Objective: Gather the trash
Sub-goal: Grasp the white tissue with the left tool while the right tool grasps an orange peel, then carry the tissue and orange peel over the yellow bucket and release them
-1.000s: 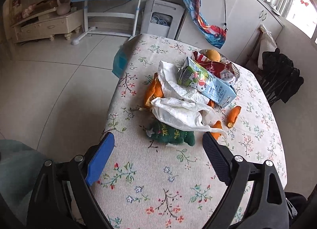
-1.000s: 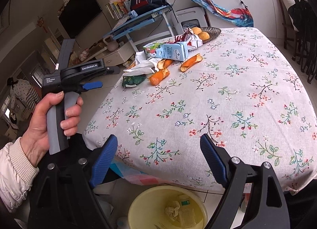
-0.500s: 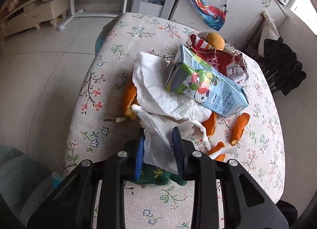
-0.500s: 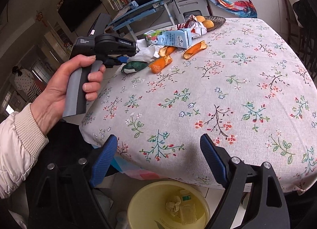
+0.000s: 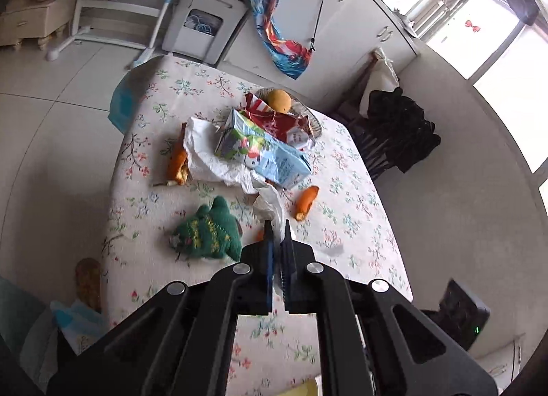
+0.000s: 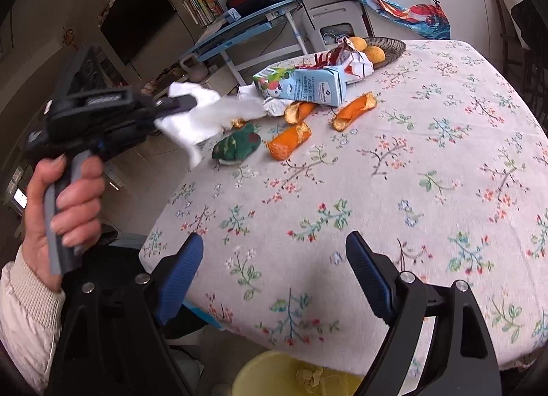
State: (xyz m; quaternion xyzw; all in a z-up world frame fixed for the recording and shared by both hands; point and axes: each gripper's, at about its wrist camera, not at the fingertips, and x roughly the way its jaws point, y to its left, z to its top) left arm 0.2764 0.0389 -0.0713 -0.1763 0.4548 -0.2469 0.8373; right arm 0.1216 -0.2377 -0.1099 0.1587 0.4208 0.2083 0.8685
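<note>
Beside green knit toy (image 5: 205, 232), left hand-held gripper (image 5: 277, 235) pinches tissue (image 5: 270, 204).

Carton (image 6: 308, 86) on table (image 6: 428, 190), before bowl (image 6: 387, 48); peels (image 6: 354, 110) nearer.

White crumpled tissue (image 5: 270, 206) lifted off table, pinched in left tool (image 5: 277, 225); orange peels (image 6: 289, 137) on cloth

Your left black two-finger gripper (image 5: 277, 230) is clamped tight, raised in your left hand (image 6: 65, 204); your right blue-padded gripper (image 6: 274, 259) gapes wide.
</note>
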